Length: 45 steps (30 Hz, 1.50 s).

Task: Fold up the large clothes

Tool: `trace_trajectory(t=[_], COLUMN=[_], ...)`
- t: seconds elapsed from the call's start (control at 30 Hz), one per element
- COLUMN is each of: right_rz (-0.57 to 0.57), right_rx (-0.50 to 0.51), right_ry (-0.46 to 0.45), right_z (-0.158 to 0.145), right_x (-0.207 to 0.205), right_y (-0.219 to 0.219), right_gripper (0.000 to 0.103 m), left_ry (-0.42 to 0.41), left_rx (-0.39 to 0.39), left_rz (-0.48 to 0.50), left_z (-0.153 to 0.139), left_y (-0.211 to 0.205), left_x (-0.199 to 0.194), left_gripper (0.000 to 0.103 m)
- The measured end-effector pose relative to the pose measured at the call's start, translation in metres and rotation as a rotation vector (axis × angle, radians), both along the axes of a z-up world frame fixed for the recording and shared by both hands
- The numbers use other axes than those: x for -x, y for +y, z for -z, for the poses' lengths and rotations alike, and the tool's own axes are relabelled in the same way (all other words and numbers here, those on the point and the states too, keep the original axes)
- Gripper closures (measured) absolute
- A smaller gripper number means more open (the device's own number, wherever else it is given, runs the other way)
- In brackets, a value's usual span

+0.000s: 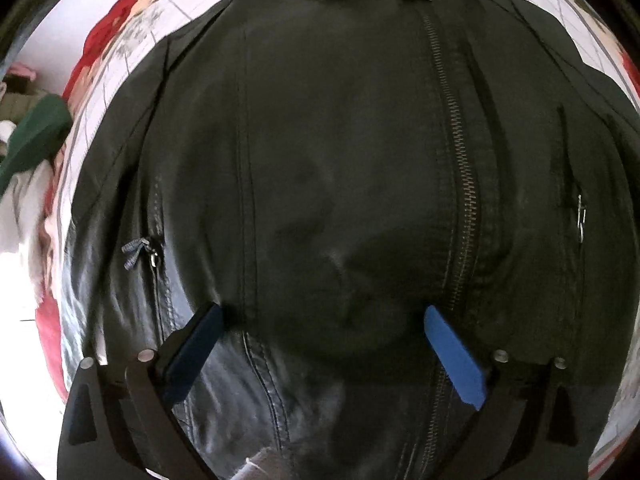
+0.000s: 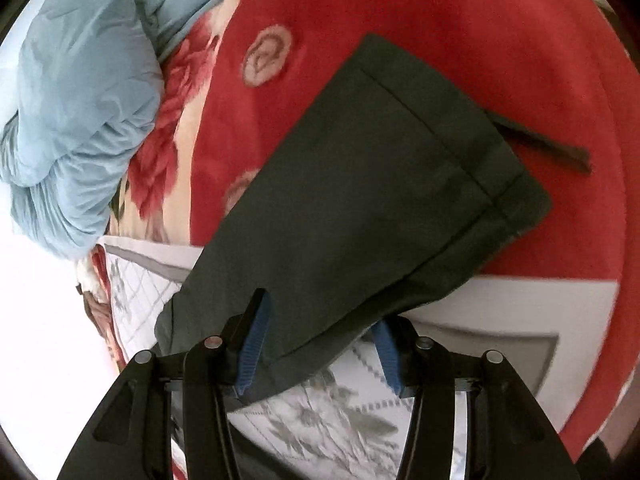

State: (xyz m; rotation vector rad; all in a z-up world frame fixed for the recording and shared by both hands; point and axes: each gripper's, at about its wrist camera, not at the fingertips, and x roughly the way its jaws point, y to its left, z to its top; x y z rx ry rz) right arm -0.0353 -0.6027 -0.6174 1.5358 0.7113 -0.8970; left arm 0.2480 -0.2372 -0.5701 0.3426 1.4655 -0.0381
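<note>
A dark jacket point(image 1: 340, 140) lies spread out front side up and fills the left wrist view, its metal zipper point(image 1: 452, 160) running down the middle. My left gripper point(image 1: 324, 309) hovers just above the lower front, jaws wide open with nothing between the blue pads. In the right wrist view the jacket's dark sleeve point(image 2: 380, 184) lies flat, its cuff toward the upper right. My right gripper point(image 2: 319, 308) stands half open astride the sleeve's near part. The cloth runs between the fingers, and the pads do not press on it.
The jacket rests on a white quilted sheet point(image 2: 320, 412) over a red floral blanket point(image 2: 440, 12). A bunched light-blue quilt point(image 2: 80, 100) sits at the upper left of the right wrist view. A green cloth point(image 1: 36, 136) lies beyond the bed's left edge.
</note>
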Motion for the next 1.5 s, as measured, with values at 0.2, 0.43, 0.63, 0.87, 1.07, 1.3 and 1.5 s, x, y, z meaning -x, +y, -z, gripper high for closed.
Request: trace_trajectory(t=[0.2, 0.43, 0.63, 0.87, 1.07, 1.3, 1.5], right_rz=[0.082, 0.197, 0.051, -0.268, -0.646, -1.187, -1.730], right_rx=[-0.015, -0.019, 0.172, 0.316, 0.436, 0.616, 0.470], right_ry=[-0.093, -0.188, -0.189, -0.268, -0.297, -0.139, 0.134], right_z=[0.016, 0.024, -0.059, -0.158, -0.203, -0.155, -0.048], right_x=[-0.041, -0.056, -0.100, -0.198, -0.313, -0.430, -0.444], right_y=[-0.024, -0.036, -0.032, 0.024, 0.147, 0.362, 0.501], right_gripper=[0.039, 0.097, 0.098, 0.098, 0.098, 0.098, 0.085], left_ry=[0.027, 0.113, 0.069, -0.017, -0.053, -0.062, -0.057], left_rx=[0.013, 0.154, 0.103, 0.064, 0.020, -0.027, -0.031], left_rz=[-0.026, -0.147, -0.099, -0.178, -0.290, -0.449, -0.523], left_z=[0.008, 0.023, 0.006, -0.022, -0.028, -0.016, -0.027], left_y=[0.009, 0.044, 0.044, 0.081, 0.147, 0.247, 0.290], left_x=[-0.011, -0.033, -0.033, -0.055, -0.079, -0.081, -0.058], left_gripper=[0.000, 0.000, 0.000, 0.000, 0.000, 0.000, 0.000])
